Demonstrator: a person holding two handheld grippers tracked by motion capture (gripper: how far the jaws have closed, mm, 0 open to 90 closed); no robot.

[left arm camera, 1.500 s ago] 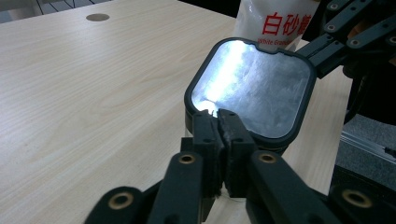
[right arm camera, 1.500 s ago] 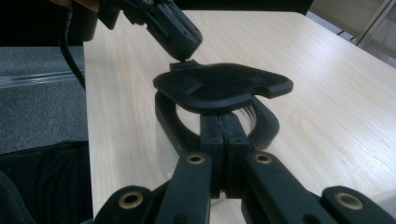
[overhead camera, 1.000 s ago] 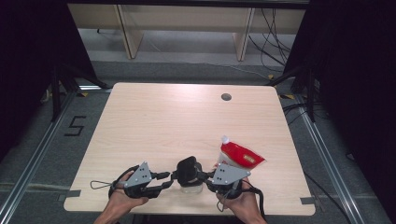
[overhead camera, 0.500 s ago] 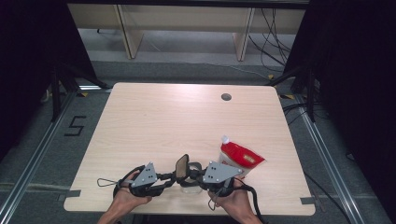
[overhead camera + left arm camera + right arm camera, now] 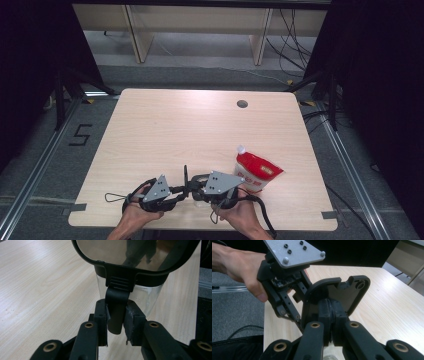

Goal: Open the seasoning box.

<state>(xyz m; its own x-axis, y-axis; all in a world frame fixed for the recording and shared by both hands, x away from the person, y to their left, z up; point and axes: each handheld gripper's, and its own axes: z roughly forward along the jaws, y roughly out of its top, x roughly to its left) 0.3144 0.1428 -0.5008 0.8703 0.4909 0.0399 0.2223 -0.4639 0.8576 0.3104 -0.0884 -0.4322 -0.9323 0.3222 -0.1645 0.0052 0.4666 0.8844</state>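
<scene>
Pale wooden table (image 5: 165,130) on grey floor (image 5: 195,55), dark curtains (image 5: 30,60) beside.

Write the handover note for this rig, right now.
Left gripper: jaws just closed, pinching the lid's tab.
Right gripper: shut on the lid's lower edge.
Things: lid stands upright above the clear jar at the table's near edge; red pouch lies to the right.
Done: jar appears open.
Left: probably filling from the pouch, untouched so far.
</scene>
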